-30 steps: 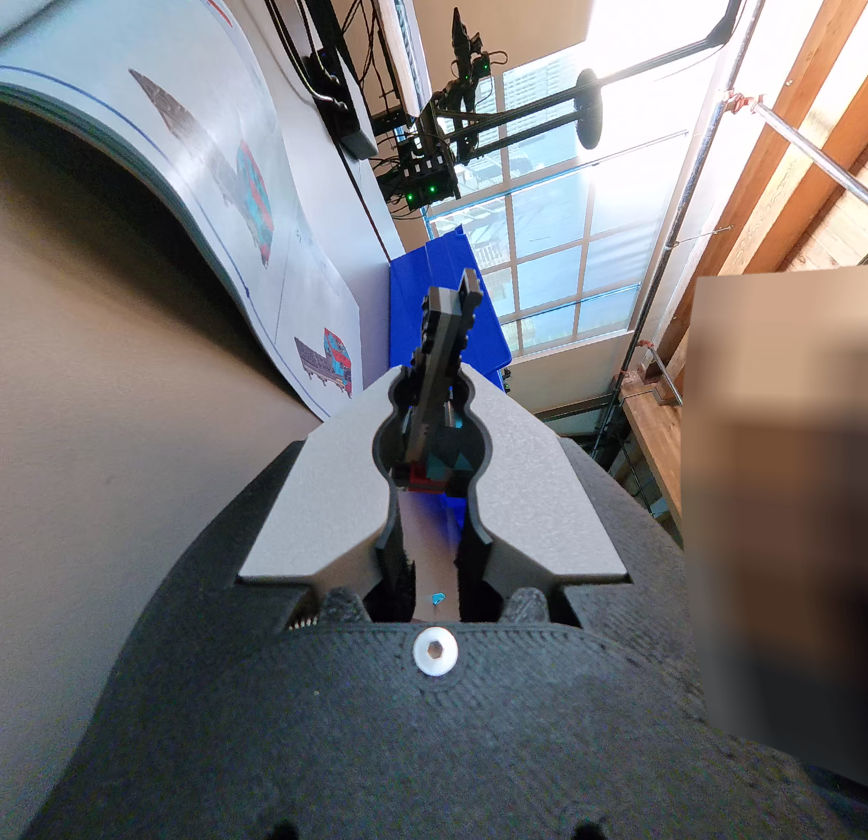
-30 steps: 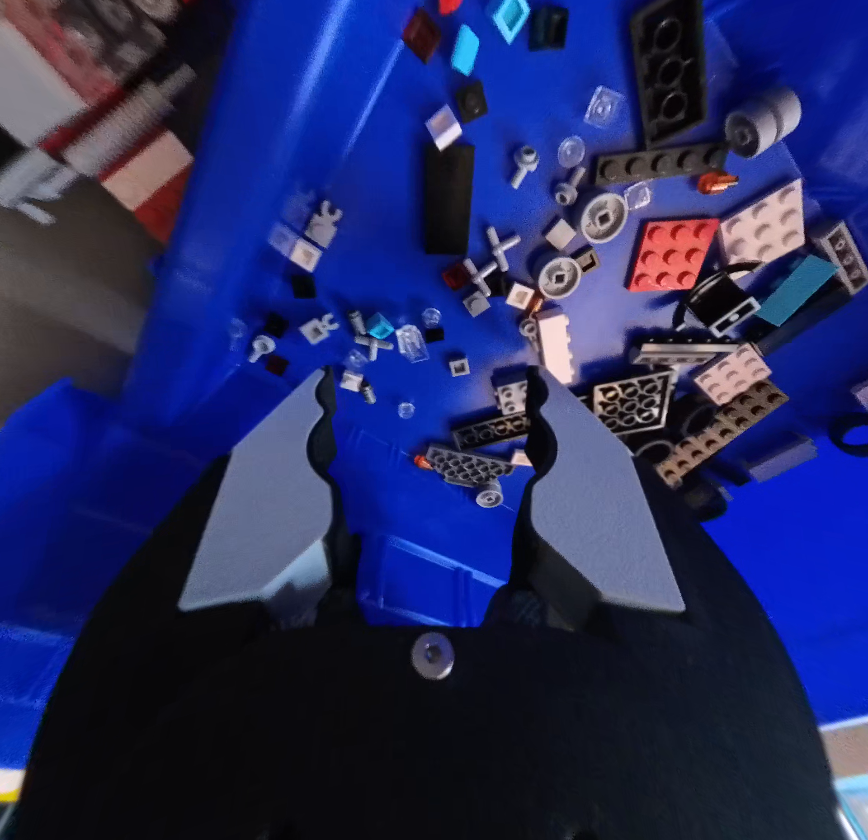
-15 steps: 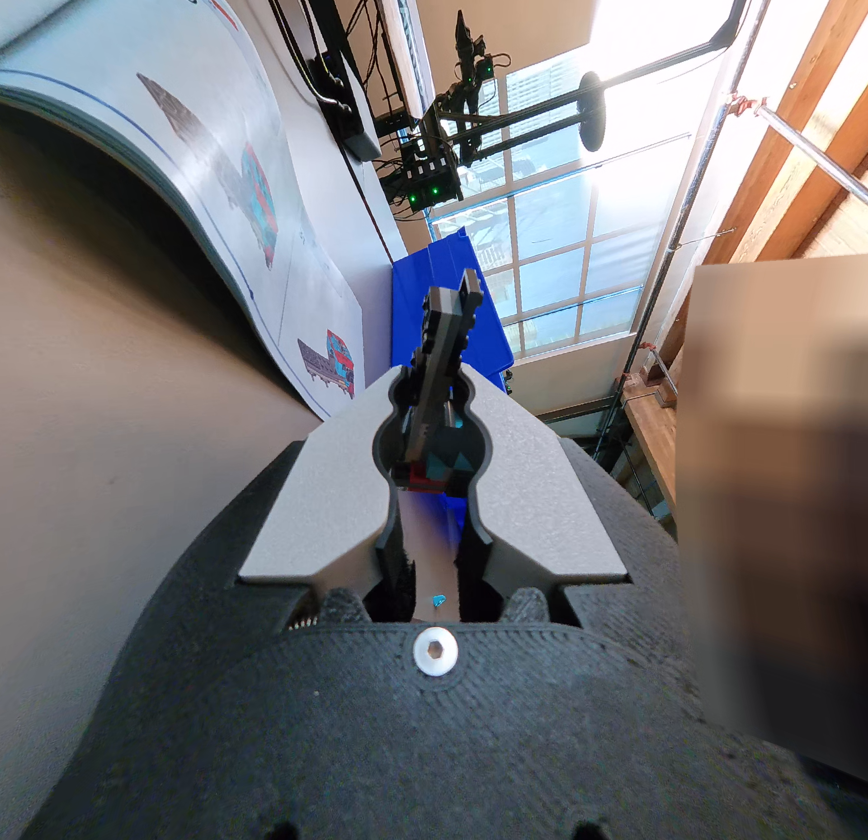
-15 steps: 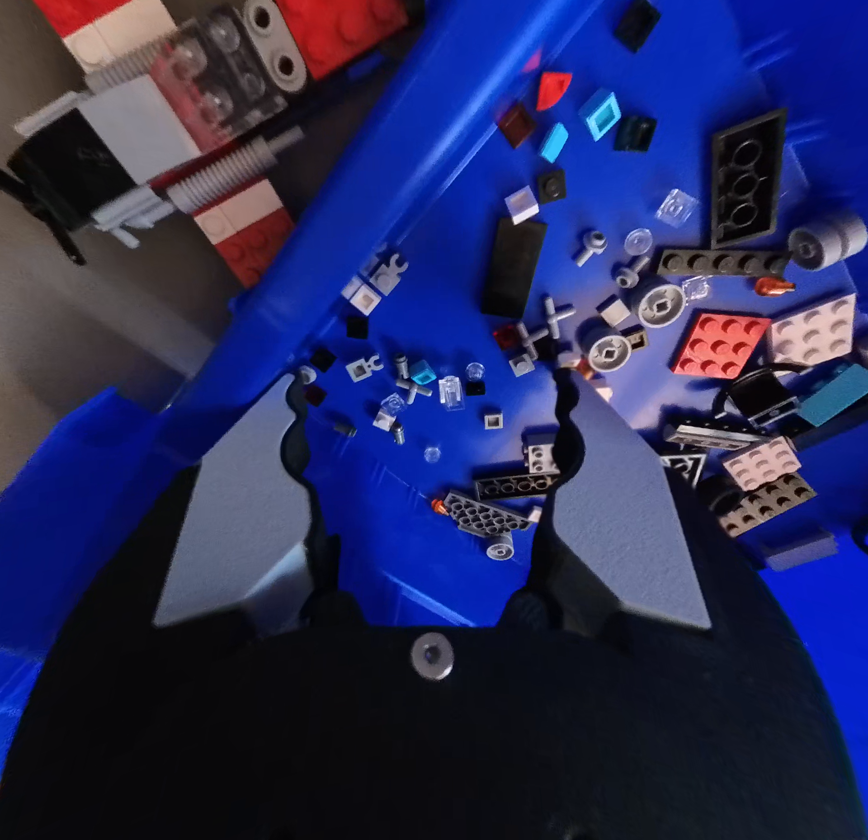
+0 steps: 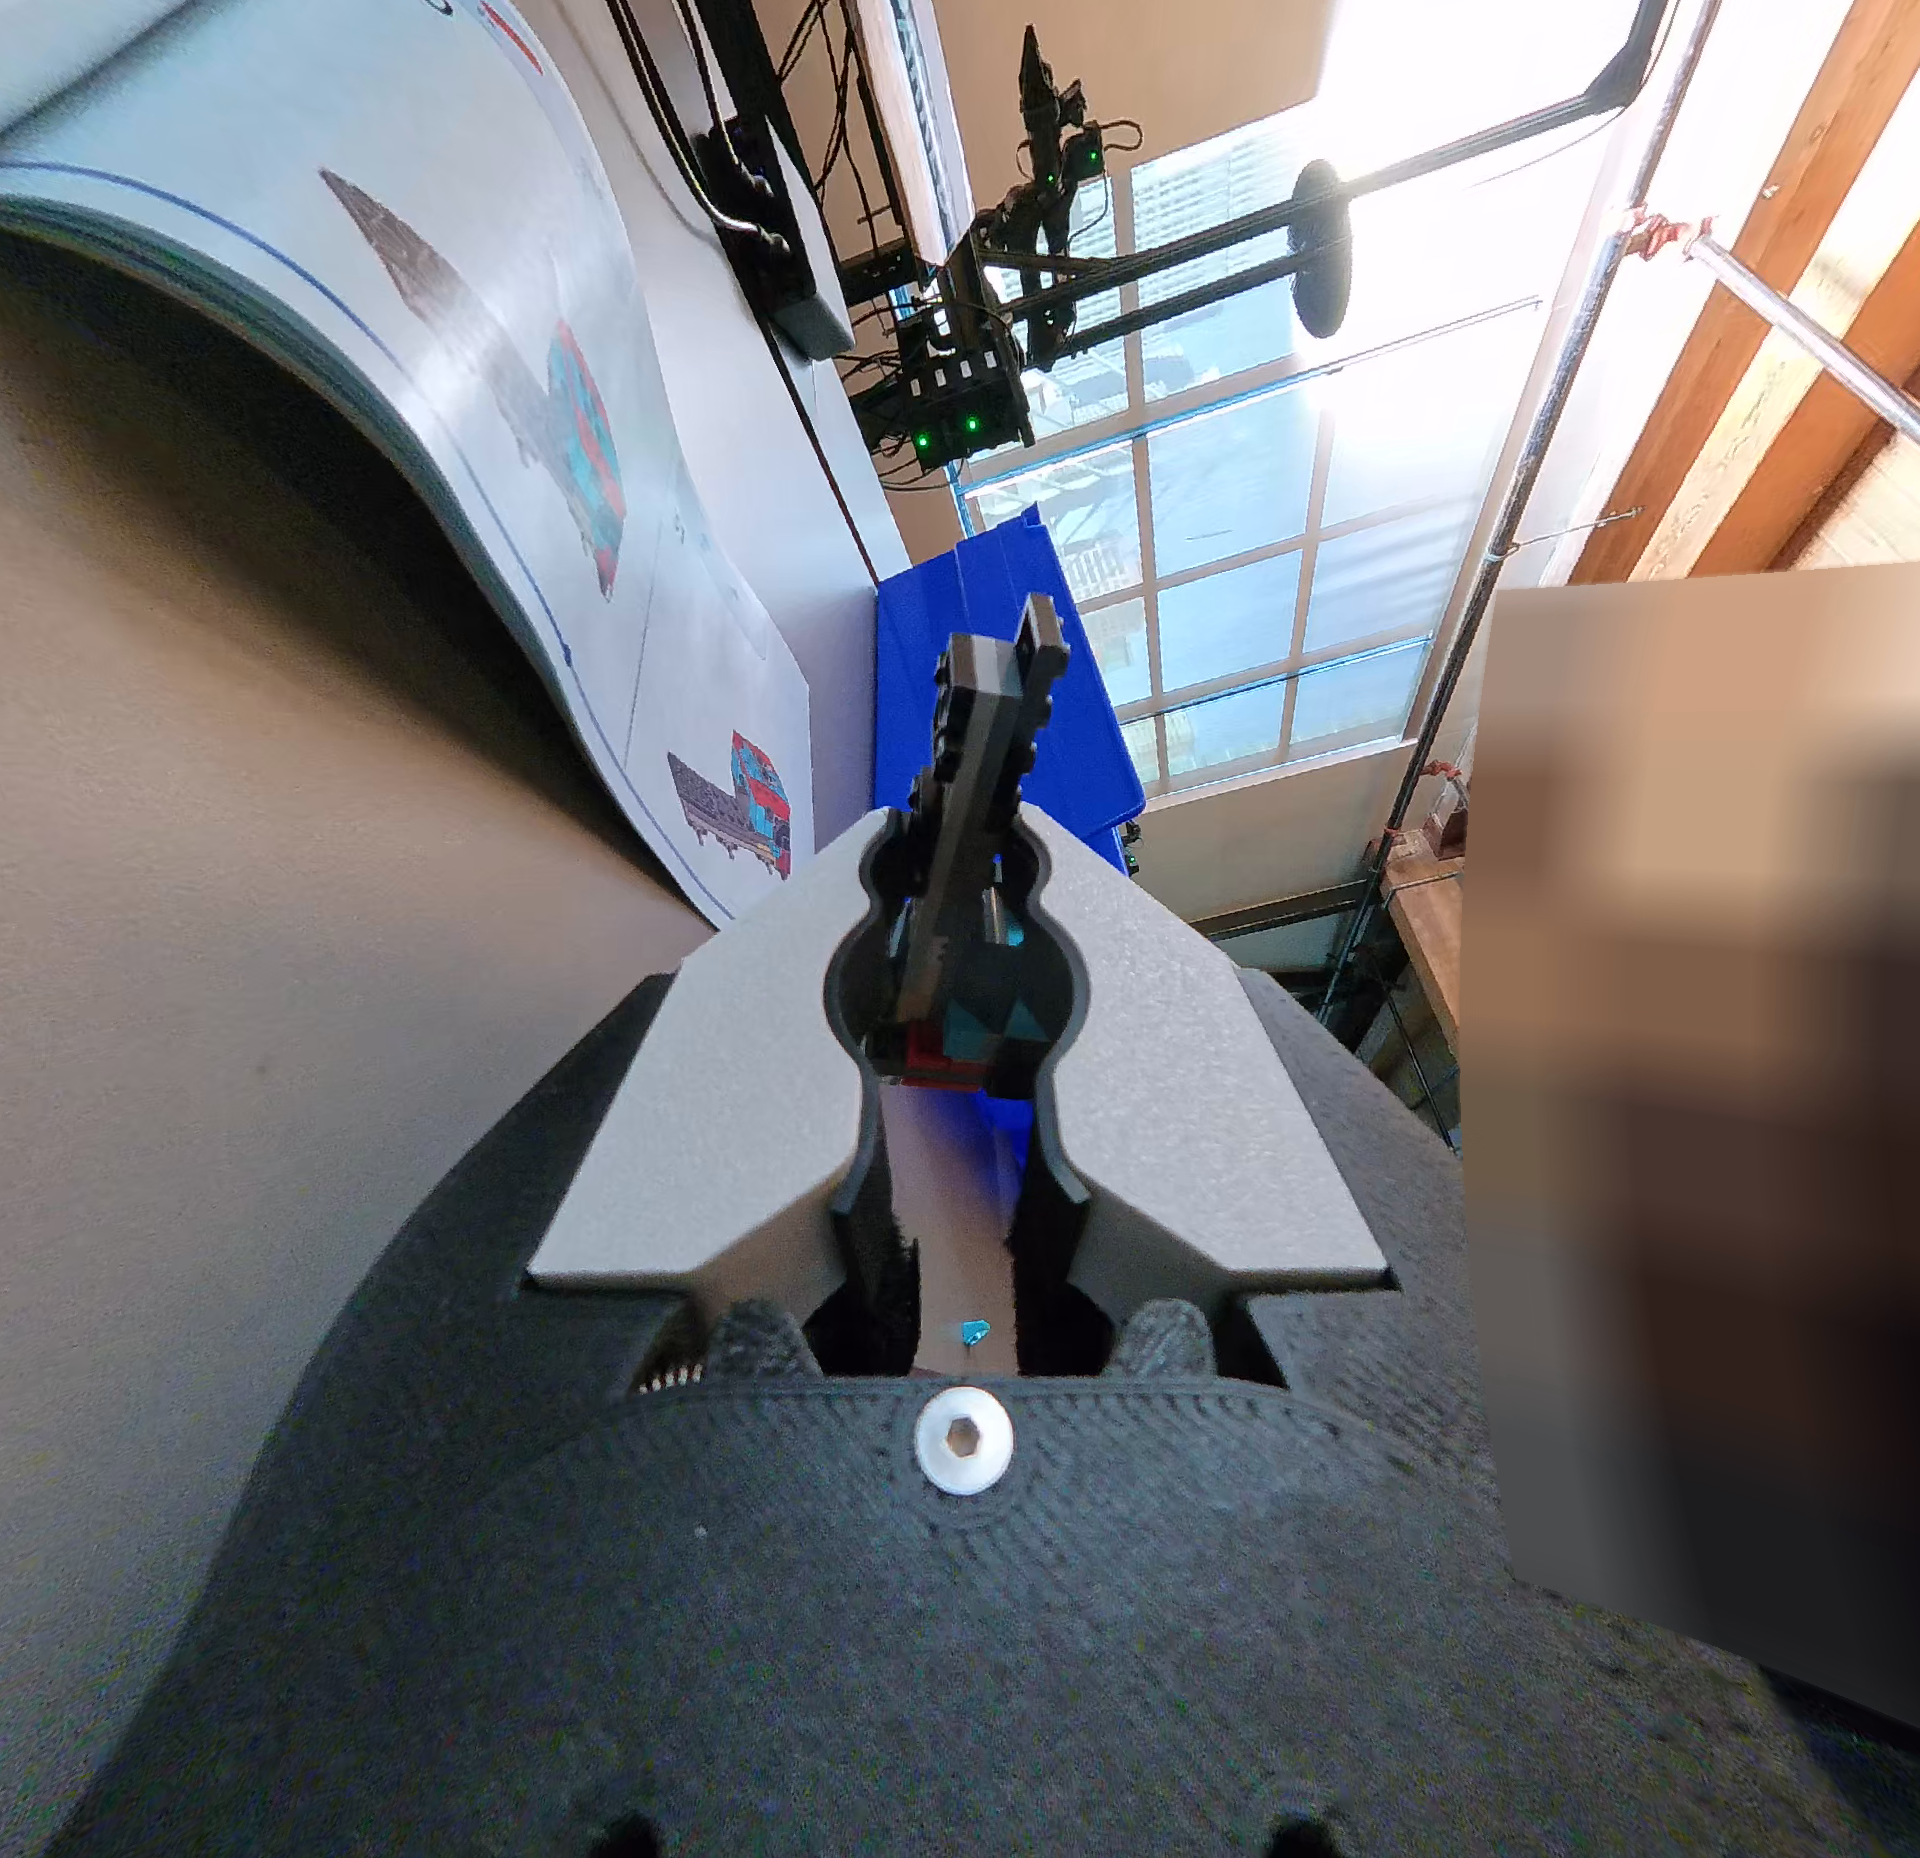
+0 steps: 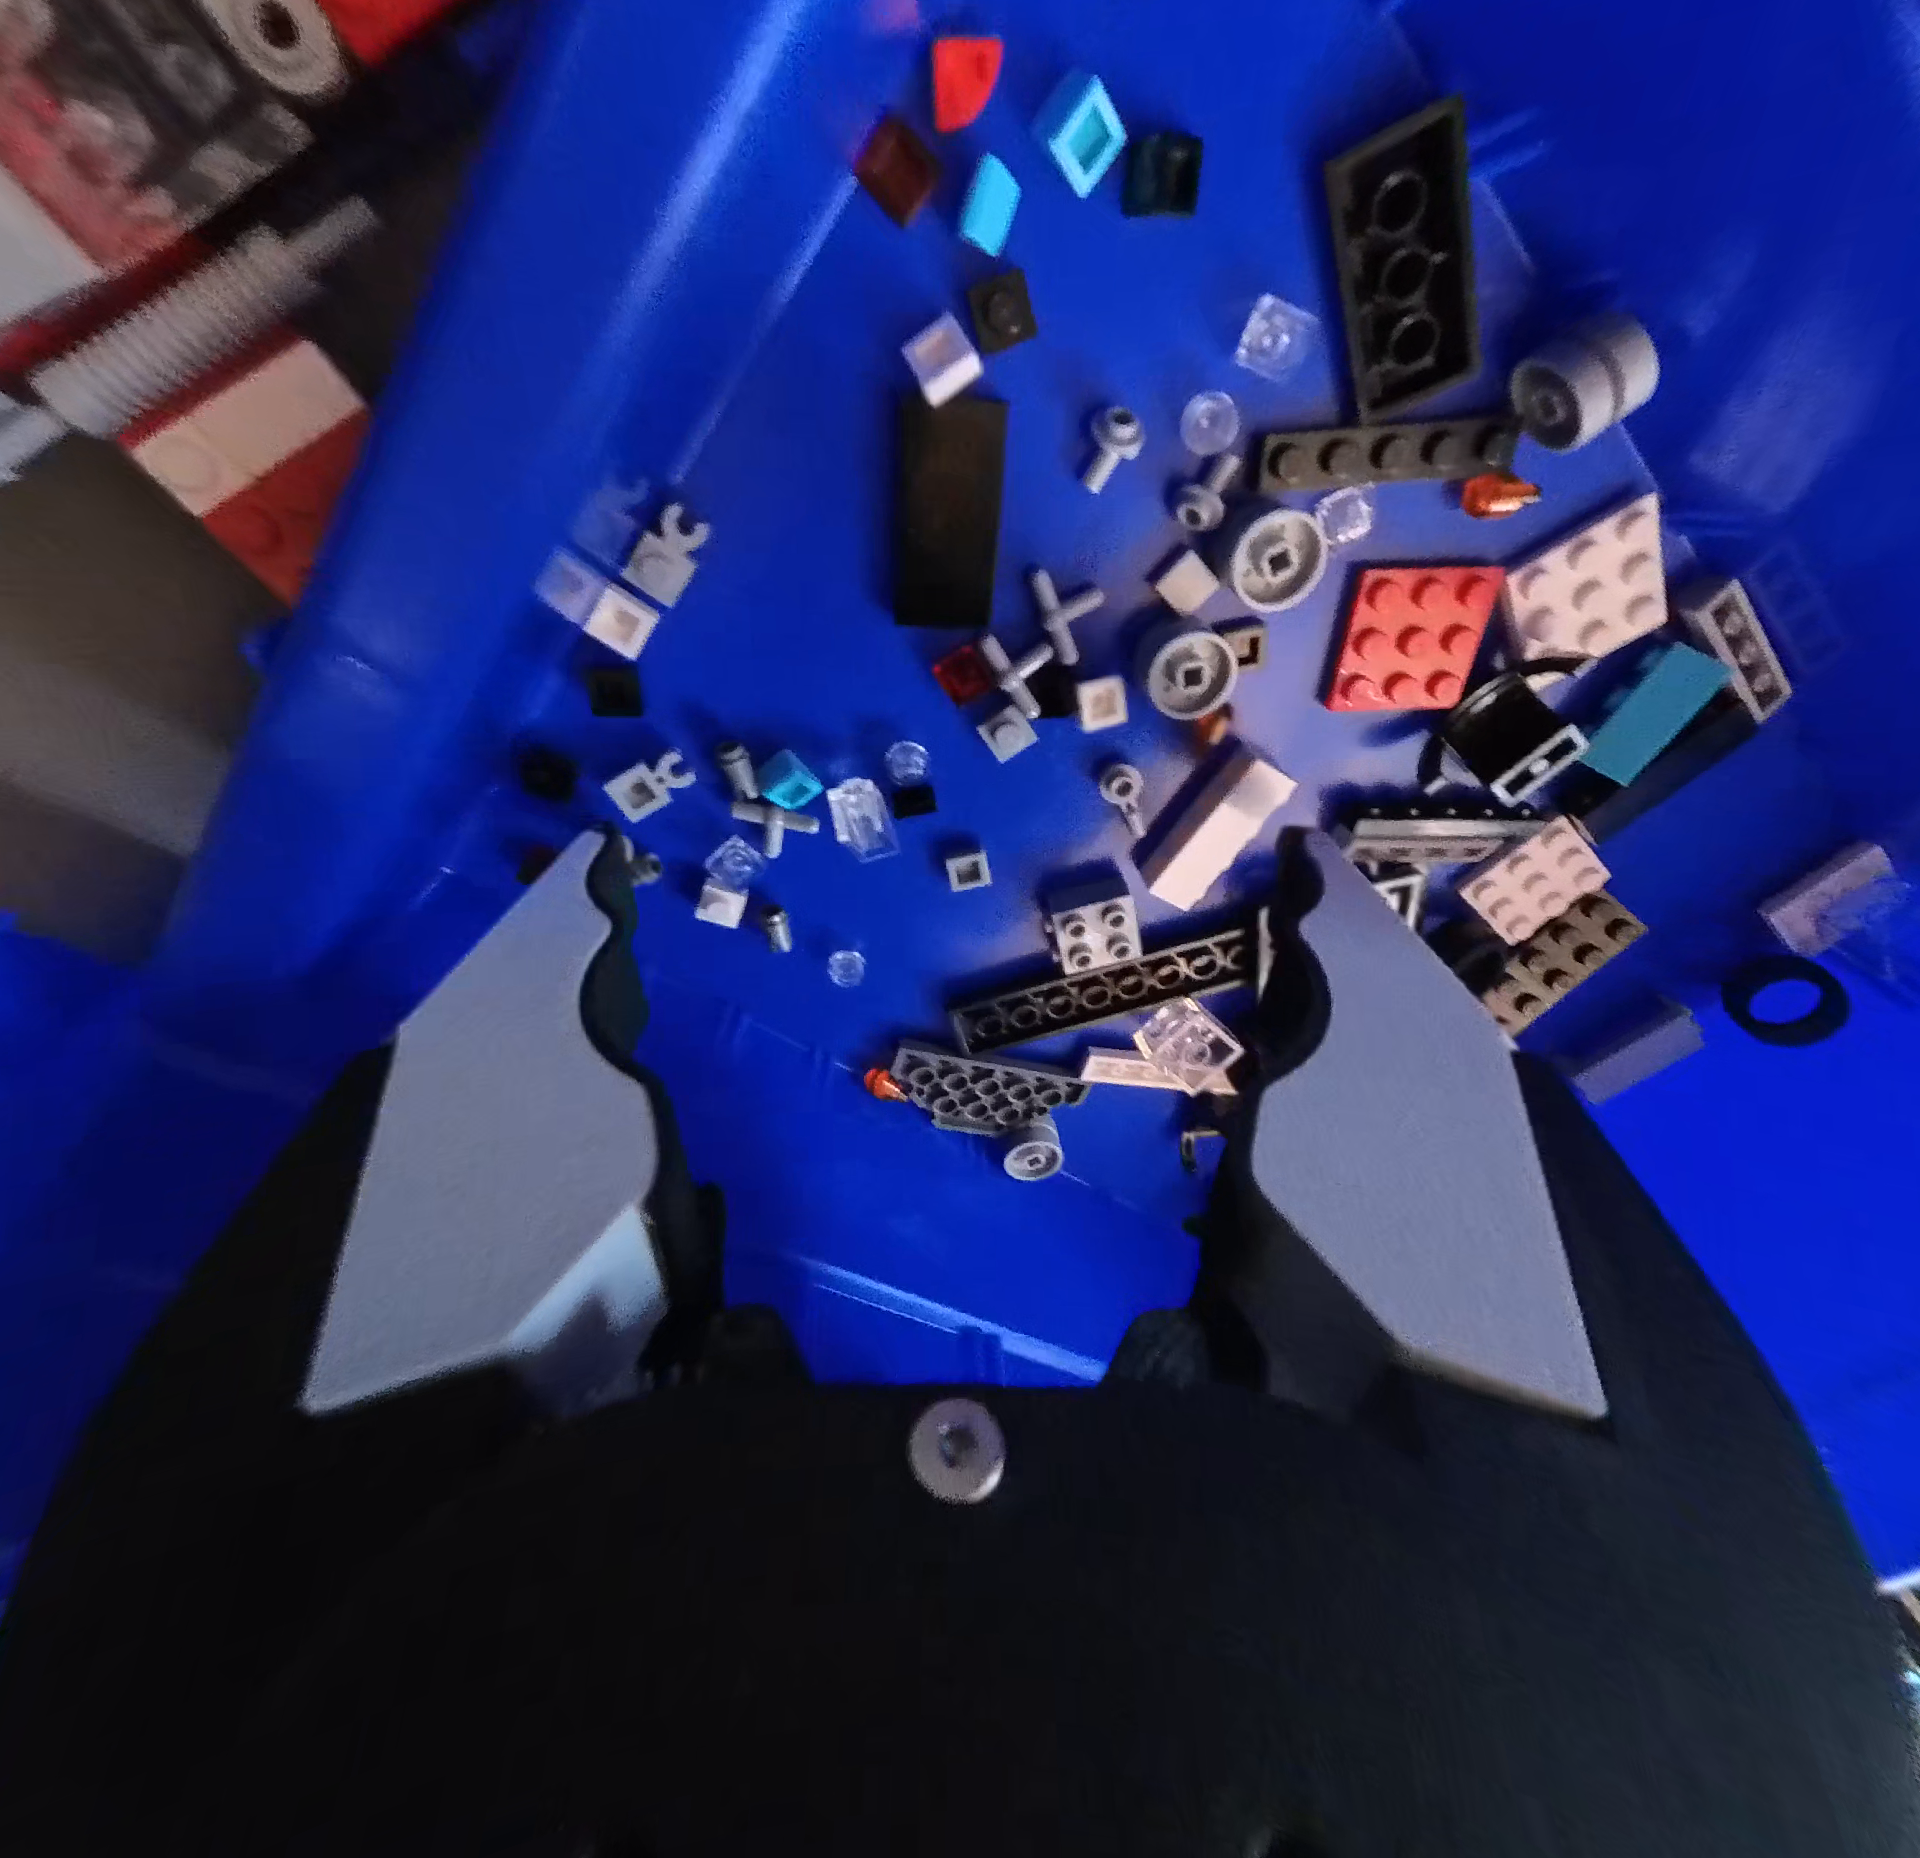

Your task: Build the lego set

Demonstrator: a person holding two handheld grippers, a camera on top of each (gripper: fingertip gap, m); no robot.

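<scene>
Lego model (image 5: 971, 852), dark grey with red and teal bricks at its base, sits pinched in our left tool (image 5: 956, 961), sticking out past the tips. Beyond it we see the open instruction booklet (image 5: 499, 374) curling on the worktop (image 5: 208, 873) to the left, and a blue bin (image 5: 997, 665) further off. Our right tool (image 6: 951, 935) hangs spread wide with nothing between its tips, over the blue tray (image 6: 727, 250) of loose pieces; a red plate (image 6: 1413, 639) lies far right, a long black plate (image 6: 1107, 982) near the right tip.
</scene>
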